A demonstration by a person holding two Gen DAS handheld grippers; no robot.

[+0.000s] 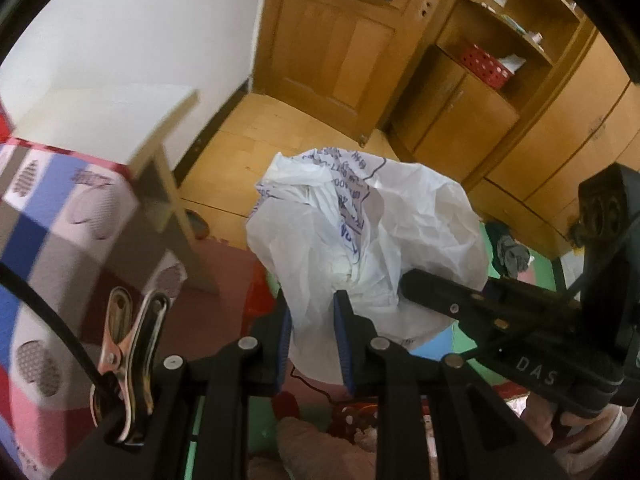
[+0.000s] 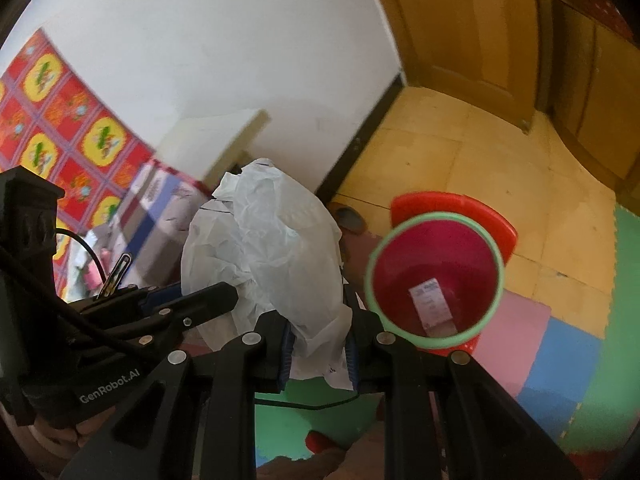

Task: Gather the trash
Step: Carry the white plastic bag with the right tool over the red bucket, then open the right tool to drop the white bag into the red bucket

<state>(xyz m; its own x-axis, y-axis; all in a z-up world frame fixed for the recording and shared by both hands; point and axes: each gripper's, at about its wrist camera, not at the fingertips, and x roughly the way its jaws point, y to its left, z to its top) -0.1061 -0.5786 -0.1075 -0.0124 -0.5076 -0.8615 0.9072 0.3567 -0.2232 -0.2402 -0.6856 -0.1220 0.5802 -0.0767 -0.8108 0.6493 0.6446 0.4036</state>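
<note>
The wooden floor (image 2: pixel 460 152) gives way to coloured foam mats (image 2: pixel 560 344) where a red bin with a green rim (image 2: pixel 436 280) stands, a printed slip of paper (image 2: pixel 432 304) lying at its bottom. Just left of the bin in the right wrist view, held up off the floor, is a white plastic bag (image 2: pixel 264 248), crumpled and printed with blue lettering. Both tongs are clamped on it: the left tongs (image 1: pixel 312 344) pinch its gathered neck between blue pads, and the right tongs (image 2: pixel 318 354) pinch another fold close by. The step in hand looks like fitting the bag to the bin. To do it well, keep both grips firm, draw the two holds apart so the mouth spreads, then centre it over the rim before lowering.
</note>
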